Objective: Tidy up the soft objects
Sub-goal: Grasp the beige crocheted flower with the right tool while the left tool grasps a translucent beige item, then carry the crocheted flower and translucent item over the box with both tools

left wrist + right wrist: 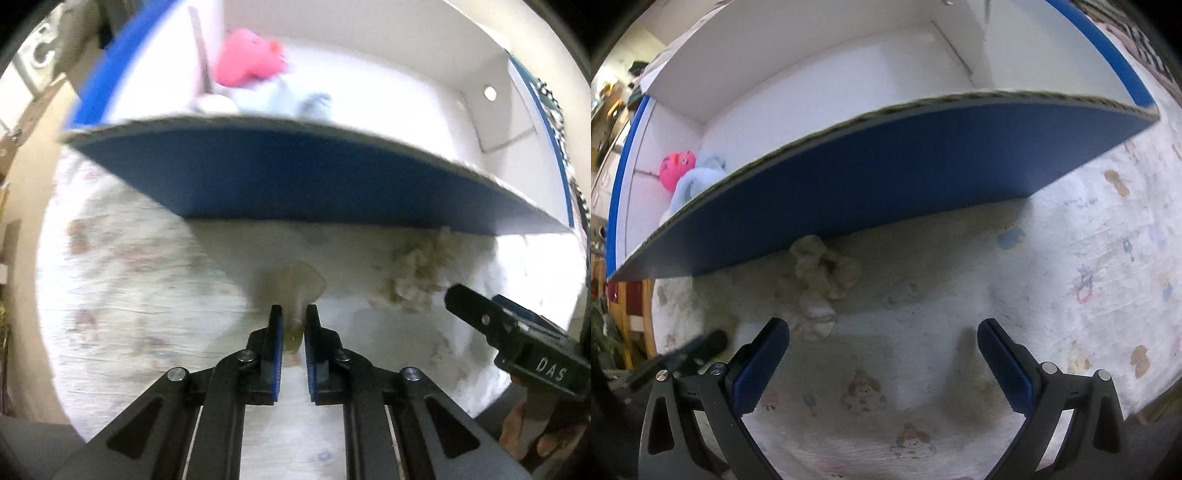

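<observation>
My left fingers were nearly together, pinched on a thin yellowish, translucent flap lying on the printed sheet. What the flap belonged to I couldn't tell; the left wrist view was blurred. It sat just in front of the blue box wall.

My right fingers were wide apart, holding nothing and touching nothing, hovering over the sheet. The cream fluffy toy lay just beyond the left one of the two, close against the outside of the box wall. In the left wrist view the same toy sat to the right of my pinch, near the tip of the right tool.

Progress, my read: partly done. Inside the box, at its left end, were a pink plush and a pale blue soft thing, touching each other. The rest of the box floor looked bare.

Left to do: the cream toy was still outside, and whatever I'd pinched wasn't in the box yet. Other items beyond the frame, can't say.
</observation>
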{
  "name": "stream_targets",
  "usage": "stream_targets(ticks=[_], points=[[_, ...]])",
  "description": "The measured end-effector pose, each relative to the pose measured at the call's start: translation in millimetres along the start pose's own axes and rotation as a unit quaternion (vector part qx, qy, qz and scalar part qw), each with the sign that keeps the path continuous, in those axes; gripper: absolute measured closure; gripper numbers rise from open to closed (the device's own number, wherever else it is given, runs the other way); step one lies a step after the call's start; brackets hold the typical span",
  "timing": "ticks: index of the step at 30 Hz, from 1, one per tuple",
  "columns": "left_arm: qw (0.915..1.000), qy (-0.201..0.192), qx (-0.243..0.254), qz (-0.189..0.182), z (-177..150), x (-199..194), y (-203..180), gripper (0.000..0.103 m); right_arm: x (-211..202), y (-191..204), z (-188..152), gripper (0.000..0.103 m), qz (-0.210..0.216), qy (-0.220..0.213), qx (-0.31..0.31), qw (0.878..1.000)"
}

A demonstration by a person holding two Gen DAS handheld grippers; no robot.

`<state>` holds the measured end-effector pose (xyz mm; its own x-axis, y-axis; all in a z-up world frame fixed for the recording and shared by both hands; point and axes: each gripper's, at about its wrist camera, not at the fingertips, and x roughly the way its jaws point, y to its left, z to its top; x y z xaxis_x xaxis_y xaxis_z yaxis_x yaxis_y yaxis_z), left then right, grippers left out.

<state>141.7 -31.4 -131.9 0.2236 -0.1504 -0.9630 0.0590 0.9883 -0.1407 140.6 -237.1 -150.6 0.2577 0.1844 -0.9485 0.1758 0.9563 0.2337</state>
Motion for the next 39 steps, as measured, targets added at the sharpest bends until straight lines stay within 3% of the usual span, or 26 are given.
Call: stream_targets(ticks=[6, 8, 13, 17, 18, 20, 33, 39], points=[[0.9992, -0.011, -0.038, -0.006, -1.9, -22.0, 26.6, 0.093, 6.8, 27.5, -0.7, 0.0, -0.007, -0.011, -0.052, 0.999], [0.9991, -0.03, -0.031, -0.002, -5.9, -37.3, 32.3, 0.093, 12.3, 36.1, 0.9, 0.015, -0.005, -0.007, -0.063, 0.998], [0.9984, -0.046, -0.031, 0.012, -9.0, -47.4, 37.2, 0.093, 26.9, 47.9, 3.8, 0.03, -0.003, 0.012, -0.073, 0.997], [0.9979, -0.038, -0.051, 0.011, -11.6, -43.3, 46.7, 0.093, 27.4, 57.1, 1.5, 0.067, 0.0, 0.012, -0.095, 0.995], [0.9978, -0.036, -0.054, 0.012, -18.1, -40.9, 47.2, 0.093, 26.9, 58.2, 0.4, 0.071, 0.002, 0.012, -0.099, 0.995], [0.9975, -0.034, -0.06, 0.013, -20.6, -38.3, 49.4, 0.093, 23.9, 59.6, -2.4, 0.088, 0.008, 0.009, -0.105, 0.994], [0.9966, -0.051, -0.06, 0.026, -30.3, -45.7, 43.9, 0.093, -34.3, 60.2, -32.7, 0.09, 0.058, -0.042, -0.139, 0.988], [0.9948, -0.078, -0.055, 0.034, -39.2, -65.2, 42.6, 0.093, -61.7, 55.0, -37.2, 0.09, 0.057, -0.069, -0.155, 0.984]])
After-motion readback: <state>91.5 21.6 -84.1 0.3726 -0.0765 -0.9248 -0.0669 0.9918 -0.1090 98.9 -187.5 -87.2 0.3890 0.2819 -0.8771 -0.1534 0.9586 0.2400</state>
